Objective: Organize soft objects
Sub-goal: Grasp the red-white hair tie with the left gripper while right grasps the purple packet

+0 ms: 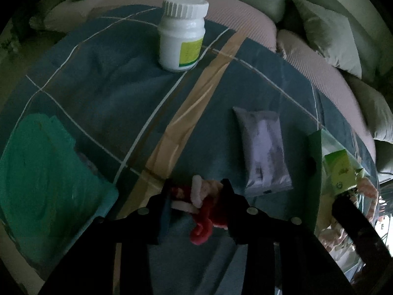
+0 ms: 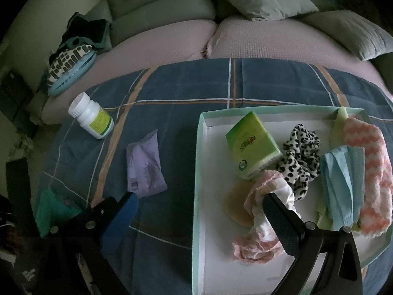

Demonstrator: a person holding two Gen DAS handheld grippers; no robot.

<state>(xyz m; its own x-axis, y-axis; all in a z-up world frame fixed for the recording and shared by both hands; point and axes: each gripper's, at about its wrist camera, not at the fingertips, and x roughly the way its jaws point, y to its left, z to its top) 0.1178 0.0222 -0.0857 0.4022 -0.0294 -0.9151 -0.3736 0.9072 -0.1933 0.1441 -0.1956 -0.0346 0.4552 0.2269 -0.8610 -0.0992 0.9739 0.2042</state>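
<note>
In the left wrist view my left gripper (image 1: 197, 194) is shut on a small red and white plush toy (image 1: 203, 204), just above the blue plaid blanket (image 1: 110, 93). Its black fingers (image 1: 229, 196) press the toy from both sides. My right gripper (image 2: 199, 204) stands wide open. Its blue-padded finger is over the blanket and its other finger lies on a pink and white cloth (image 2: 260, 245) inside the white tray (image 2: 200, 152). Also in the tray are a leopard-print scrunchie (image 2: 302, 157), a light blue cloth (image 2: 341, 179) and a pink zigzag cloth (image 2: 371, 172).
A green box (image 2: 253, 147) and a beige pad (image 2: 234, 206) are also in the tray. On the blanket are a purple packet (image 1: 265, 147), a white bottle (image 1: 181, 36) and a green cloth (image 1: 44, 177). Pink cushions and grey pillows lie behind.
</note>
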